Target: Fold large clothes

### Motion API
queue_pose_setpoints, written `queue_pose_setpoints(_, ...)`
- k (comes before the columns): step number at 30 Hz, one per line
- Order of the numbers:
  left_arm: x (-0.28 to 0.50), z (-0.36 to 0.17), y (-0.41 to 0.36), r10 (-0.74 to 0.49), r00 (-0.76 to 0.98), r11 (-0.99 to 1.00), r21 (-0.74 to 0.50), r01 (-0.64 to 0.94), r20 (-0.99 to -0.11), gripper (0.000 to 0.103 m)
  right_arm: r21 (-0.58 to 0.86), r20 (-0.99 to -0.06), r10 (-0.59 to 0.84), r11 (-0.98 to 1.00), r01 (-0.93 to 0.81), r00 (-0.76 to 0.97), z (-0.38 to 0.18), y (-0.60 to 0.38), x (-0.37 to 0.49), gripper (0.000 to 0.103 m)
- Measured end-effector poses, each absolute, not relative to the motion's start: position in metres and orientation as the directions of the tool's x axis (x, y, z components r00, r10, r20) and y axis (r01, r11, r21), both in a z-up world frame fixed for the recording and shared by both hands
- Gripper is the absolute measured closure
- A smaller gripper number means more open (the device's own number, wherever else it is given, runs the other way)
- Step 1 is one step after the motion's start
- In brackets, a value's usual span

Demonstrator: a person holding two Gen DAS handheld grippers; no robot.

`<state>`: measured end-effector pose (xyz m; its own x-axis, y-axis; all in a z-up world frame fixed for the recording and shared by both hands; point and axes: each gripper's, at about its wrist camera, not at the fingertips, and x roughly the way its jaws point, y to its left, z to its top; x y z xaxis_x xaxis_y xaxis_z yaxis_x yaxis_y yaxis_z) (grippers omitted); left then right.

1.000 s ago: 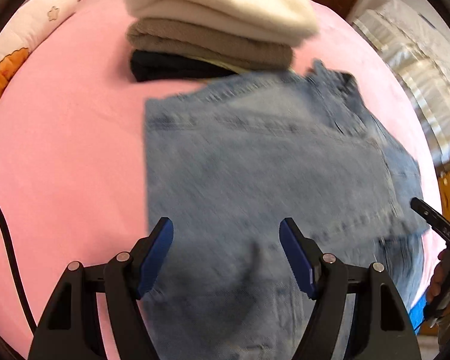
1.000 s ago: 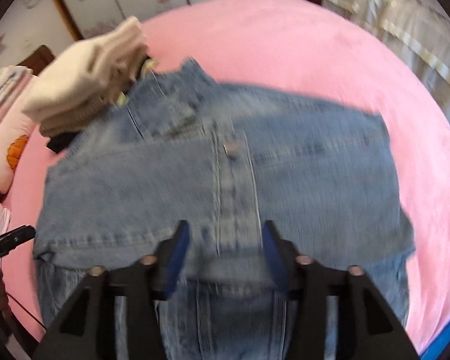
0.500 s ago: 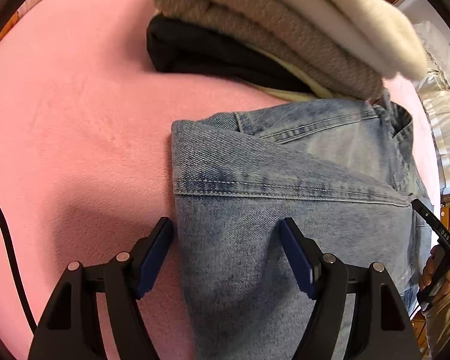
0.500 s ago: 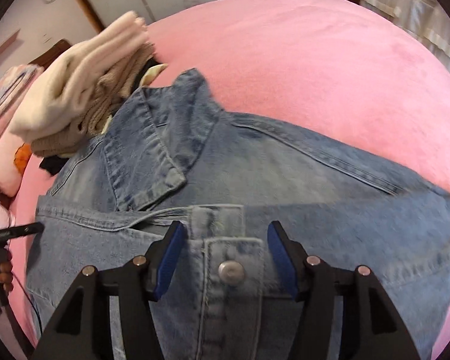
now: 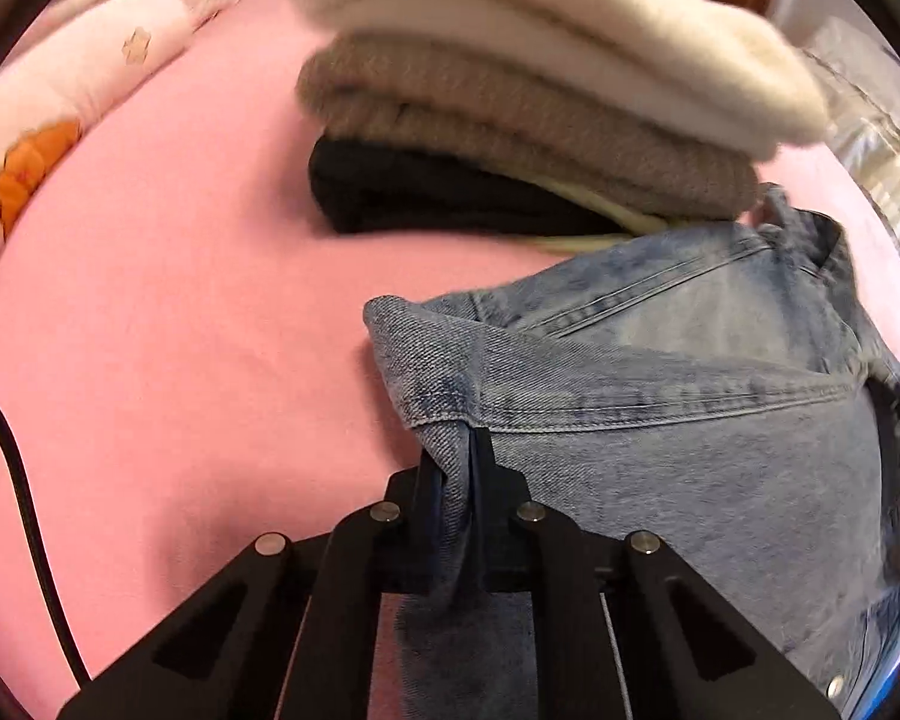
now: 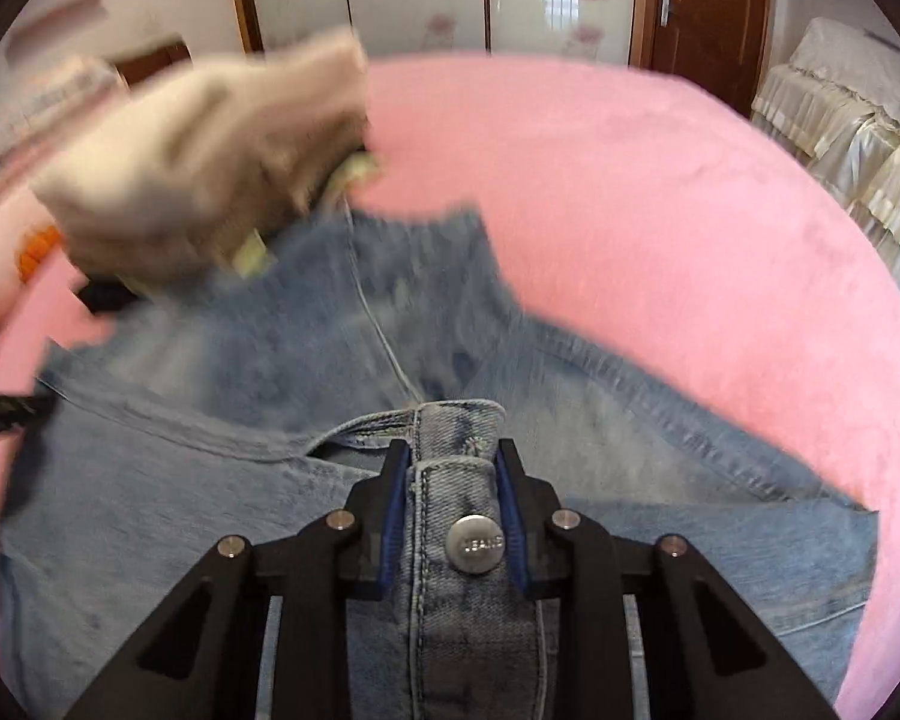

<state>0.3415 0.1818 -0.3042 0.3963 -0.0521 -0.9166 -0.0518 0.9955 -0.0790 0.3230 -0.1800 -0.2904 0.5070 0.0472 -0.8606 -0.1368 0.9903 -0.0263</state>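
Left gripper (image 5: 457, 468) just clamped the denim jacket (image 5: 660, 480) edge, right gripper (image 6: 453, 480) its button placket; lifting could topple the sweater stack (image 5: 528, 120) at frame top.

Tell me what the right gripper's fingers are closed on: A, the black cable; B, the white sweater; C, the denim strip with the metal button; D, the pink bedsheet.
C: the right gripper has its blue pads pressed on either side of the denim strip carrying the button.
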Motion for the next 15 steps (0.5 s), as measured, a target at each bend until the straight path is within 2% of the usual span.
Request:
queue_pose_setpoints(2,0.341,-0.307,0.182,-0.034,0.396,0.996,-0.064,-0.063,-0.918,0.094,-0.039,-0.866,0.019,0.994,-0.106,0.5,-0.296,-0.178,0.326,0.071)
queue_pose_setpoints(4,0.341,-0.303,0.173,0.01,0.394,0.999,-0.009,-0.046,-0.919,0.09,-0.051,-0.862,-0.01,0.996,-0.068,0.506,-0.286,-0.178,0.326,0.061)
queue_pose_setpoints(6,0.339,-0.295,0.165,0.029,0.374,0.999,0.021,-0.026,-0.927,0.079,-0.044,-0.857,-0.01,0.998,-0.054,0.515,-0.274,-0.18,0.32,0.058)
queue_pose_setpoints(9,0.331,-0.272,0.161,0.042,0.366,0.999,0.034,-0.027,-0.93,0.079,-0.045,-0.849,-0.01,0.998,-0.053,0.529,-0.252,-0.178,0.3,0.057)
queue_pose_setpoints(12,0.304,-0.233,0.148,-0.045,0.426,0.997,-0.067,-0.036,-0.903,0.076,0.003,-0.842,0.046,0.997,-0.081,0.537,-0.231,-0.165,0.271,0.057)
queue_pose_setpoints(15,0.282,-0.218,0.119,-0.144,0.44,0.985,-0.17,-0.019,-0.886,0.075,0.077,-0.836,0.137,0.988,-0.133,0.532,-0.224,-0.138,0.239,0.057)
